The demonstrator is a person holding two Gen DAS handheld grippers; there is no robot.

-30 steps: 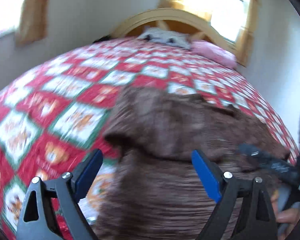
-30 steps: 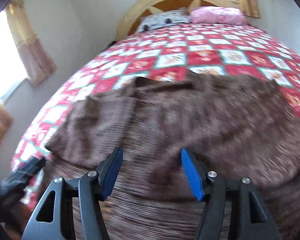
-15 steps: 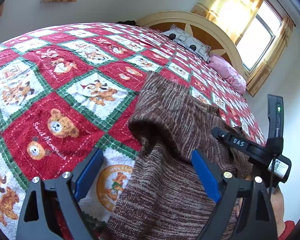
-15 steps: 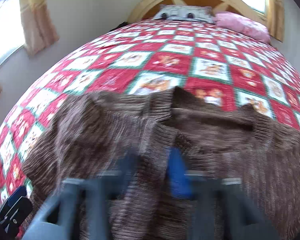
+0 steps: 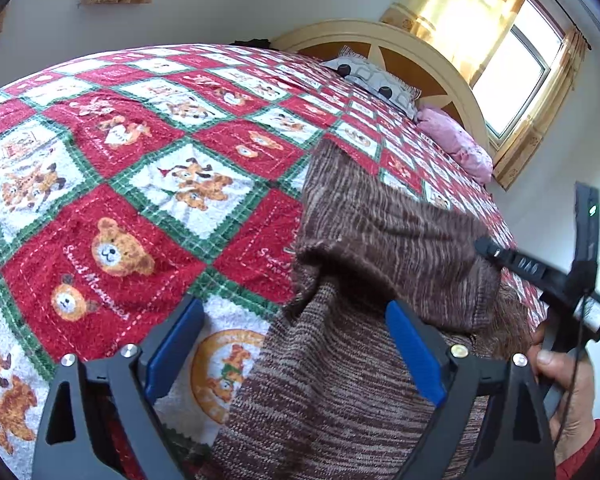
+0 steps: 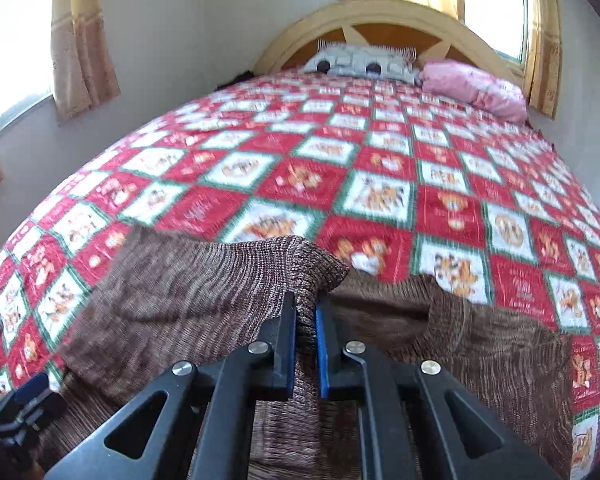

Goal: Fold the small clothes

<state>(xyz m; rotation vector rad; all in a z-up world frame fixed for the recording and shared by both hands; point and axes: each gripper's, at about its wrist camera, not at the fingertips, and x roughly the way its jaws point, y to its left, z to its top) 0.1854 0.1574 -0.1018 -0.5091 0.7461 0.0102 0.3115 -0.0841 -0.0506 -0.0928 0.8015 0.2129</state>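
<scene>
- The right gripper [image 6: 305, 312] is pinching a raised ridge of the brown knit sweater [image 6: 204, 300], blue pads nearly together with the fabric squeezed between them; its jaws have just been closing onto that fold.
- The left gripper [image 5: 296, 344] is hovering wide apart over the sweater's near left edge, holding nothing, one pad over the bedspread [image 5: 112, 208] and one over the knit.
- The sweater is lying on the near end of the bed, spread across the red, white and green teddy-bear bedspread, well apart from the grey pillow [image 6: 364, 62] and pink pillow [image 6: 476, 88] at the headboard.
- To do this fold well, I reckon the right gripper should be carrying its pinch across in one low sweep while the left is pinning or grabbing the edge beneath it, so the lower layer is not dragging along.
- The knit is looking thick, soft and stretchy, mottled brown and tan, one flap already doubled over the body and sagging; a shallow pinch could be slipping off.
- A hand [image 5: 568, 392] is gripping the right tool's handle at the left view's right edge.
</scene>
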